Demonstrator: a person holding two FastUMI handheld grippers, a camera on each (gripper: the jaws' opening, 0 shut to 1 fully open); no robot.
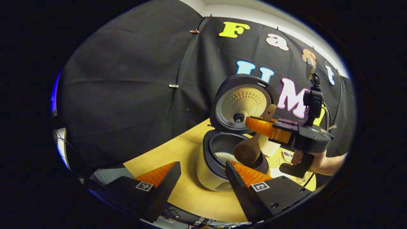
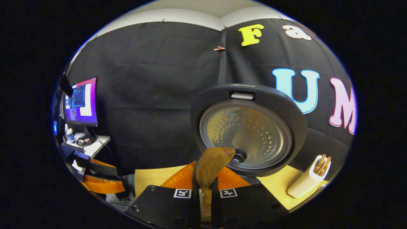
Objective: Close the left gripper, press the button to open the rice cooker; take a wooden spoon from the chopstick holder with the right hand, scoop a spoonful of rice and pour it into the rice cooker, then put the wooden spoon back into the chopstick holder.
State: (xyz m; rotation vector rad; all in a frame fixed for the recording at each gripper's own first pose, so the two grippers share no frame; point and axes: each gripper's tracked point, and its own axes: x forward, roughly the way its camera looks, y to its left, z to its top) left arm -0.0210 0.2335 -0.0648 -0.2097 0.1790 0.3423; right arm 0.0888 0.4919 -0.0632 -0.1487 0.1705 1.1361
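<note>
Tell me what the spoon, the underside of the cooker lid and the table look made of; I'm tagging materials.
Spoon: wood, brown with a matte, grained look. Underside of the lid: probably brushed metal, with a dull sheen and rows of small dimples, set in a black, likely plastic rim. Table: pale wood or wood-look laminate, with fine straight grain lines.

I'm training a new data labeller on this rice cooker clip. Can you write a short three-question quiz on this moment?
1. True or false: the rice cooker lid stands open.
2. What does the right gripper hold? A) a bowl B) the wooden spoon C) nothing
3. Fill in: the spoon's head hangs over the cooker's ____.

Key: 1 true. 2 B; the fingers press its handle in the right gripper view. 3 inner pot. The left gripper is open, holding nothing.
</note>
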